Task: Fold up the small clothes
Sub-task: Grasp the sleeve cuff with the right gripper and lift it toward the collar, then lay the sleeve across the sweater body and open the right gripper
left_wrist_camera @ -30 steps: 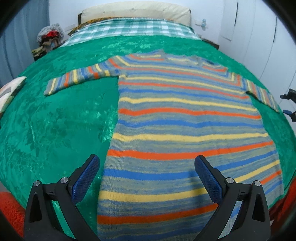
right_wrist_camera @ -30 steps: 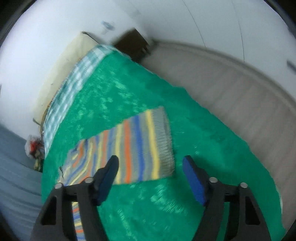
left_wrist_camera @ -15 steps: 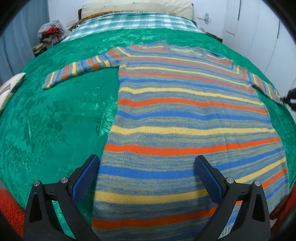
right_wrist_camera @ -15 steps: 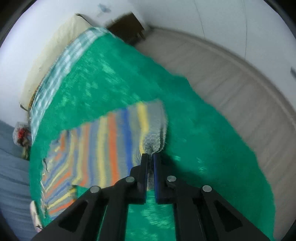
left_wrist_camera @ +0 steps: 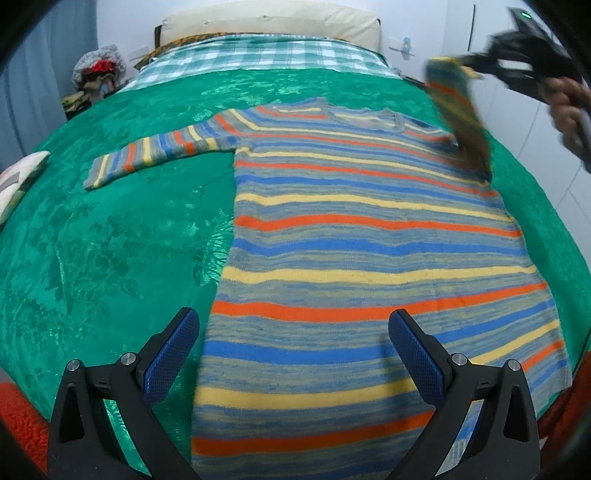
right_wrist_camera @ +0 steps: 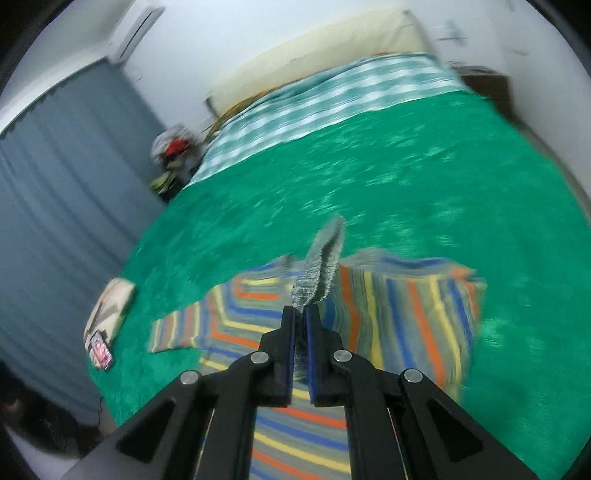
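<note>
A striped knitted sweater [left_wrist_camera: 354, 236] in blue, yellow, orange and grey lies flat on the green bedspread [left_wrist_camera: 110, 236]. Its left sleeve [left_wrist_camera: 155, 155] is spread out to the side. My left gripper [left_wrist_camera: 293, 354] is open and empty, hovering above the sweater's hem. My right gripper [right_wrist_camera: 300, 314] is shut on the cuff of the right sleeve [right_wrist_camera: 321, 258] and holds it lifted above the sweater body. In the left wrist view the raised sleeve [left_wrist_camera: 458, 107] hangs from the right gripper [left_wrist_camera: 476, 68] at the upper right.
A checked blanket [left_wrist_camera: 258, 55] and a cream pillow [left_wrist_camera: 269, 18] lie at the head of the bed. A small cushion [left_wrist_camera: 18, 177] sits at the bed's left edge. A pile of things [left_wrist_camera: 96, 77] stands beside the bed, near the grey curtain [right_wrist_camera: 55, 184].
My right gripper closed on the right sleeve's cuff, lifted it off the bed and swung it over toward the sweater body. My left gripper stayed open above the hem.
</note>
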A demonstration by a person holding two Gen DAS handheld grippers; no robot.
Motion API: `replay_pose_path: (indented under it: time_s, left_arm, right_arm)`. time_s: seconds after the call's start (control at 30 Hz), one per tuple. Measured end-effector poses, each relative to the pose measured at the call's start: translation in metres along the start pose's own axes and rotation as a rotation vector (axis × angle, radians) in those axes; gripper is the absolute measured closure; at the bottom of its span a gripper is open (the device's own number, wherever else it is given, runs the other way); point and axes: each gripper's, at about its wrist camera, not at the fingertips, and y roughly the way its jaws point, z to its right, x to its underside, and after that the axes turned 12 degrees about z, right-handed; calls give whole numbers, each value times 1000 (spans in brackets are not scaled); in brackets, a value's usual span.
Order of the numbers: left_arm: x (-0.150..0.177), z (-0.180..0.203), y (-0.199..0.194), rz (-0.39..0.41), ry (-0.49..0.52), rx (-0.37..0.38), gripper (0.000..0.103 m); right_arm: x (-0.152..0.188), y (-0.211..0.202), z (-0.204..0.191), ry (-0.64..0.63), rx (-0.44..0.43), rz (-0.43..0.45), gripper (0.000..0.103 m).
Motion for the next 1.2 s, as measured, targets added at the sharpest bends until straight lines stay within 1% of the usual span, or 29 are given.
replay_pose_path:
  time_s: [0.03,0.07,0.1,0.13,0.23,0.27,0.3,0.33,0.37,0.4,0.43,0.47,0.5,0.53,0.6,0.63,0.7,0.73,0.77,0.8,0.87,0.93,0.97,1.0,1.03,1.07,1.1,1.13,1.2]
  left_arm:
    - [0,-1,1,-4,-2,-3,1]
    - [0,-2,3,-9,-4,-7,1]
    - [1,-3,4,-13,-8,-13,1]
    - [1,-4,4,-14,-11,-16,1]
    - [0,-7,4,-12,-27,-14,1]
    - [0,-7,4,-10,-30,-11,1]
    - [-1,-6,4,-7,-32,-8,1]
    - [-1,-5,4,-6,-32,-5,1]
    - [-1,-4,5,-7,-28,-2,1]
    - [0,-1,7,-10,-22,-1,1]
    - [0,1,9,-16,-13,0,1]
    - [2,3,10,-20,-7,0,1]
    - [3,6,11,-27,3,-1,1]
    - [5,8,11,-31,11,-2,1]
    - [7,12,11,-36,40,-11,1]
    - [7,13,10,-34,48,-13,1]
    - [7,14,7,-23,62,-11,1]
    - [7,15,6,-18,63,-9,1]
    - [6,16,6,-17,62,-4,1]
    - [6,16,7,-19,59,2,1]
    - [6,19,10,-25,57,11,1]
    - [7,22,12,-32,62,14,1]
    - [8,24,13,-32,70,16,1]
    - [10,25,13,-35,79,18,1]
    - [12,27,15,-44,91,17,1]
    - [15,28,17,-54,106,12,1]
    - [17,29,17,-54,111,11,1]
    - [18,28,17,-52,111,11,1]
    - [18,28,14,-56,110,17,1]
  right_arm:
    - [4,18,-5,19,-32,-19,92]
    - [10,33,-4,54,-63,-52,75]
    - [15,41,-2,72,-71,-75,64]
    - [18,41,0,74,-71,-70,54]
    - [19,26,17,94,-72,-28,54]
    - [17,20,29,106,-44,-33,54]
    - [18,20,30,102,-11,-47,54]
    - [20,19,42,92,44,-82,54]
    - [24,21,51,91,76,-121,54]
    - [27,25,56,100,91,-155,54]
    - [38,31,71,127,108,-213,55]
    - [46,36,80,137,129,-243,57]
    - [53,41,90,130,168,-268,58]
    - [65,46,103,102,263,-291,61]
    - [78,43,126,76,440,-304,61]
    - [81,35,132,83,462,-277,61]
    - [79,15,133,107,446,-206,61]
    - [77,1,127,107,415,-167,61]
    - [76,-6,120,97,381,-153,61]
    - [77,-15,108,71,329,-150,61]
    - [86,-26,85,24,218,-182,61]
    - [100,-26,68,-11,151,-220,61]
    - [113,-25,59,-37,120,-257,61]
    - [124,-24,56,-54,121,-275,61]
    - [136,-23,55,-76,142,-296,61]
    - [147,-22,58,-93,191,-315,61]
    - [157,-25,62,-101,258,-322,61]
    - [164,-31,66,-95,321,-303,61]
    - [167,-53,60,-93,356,-233,61]
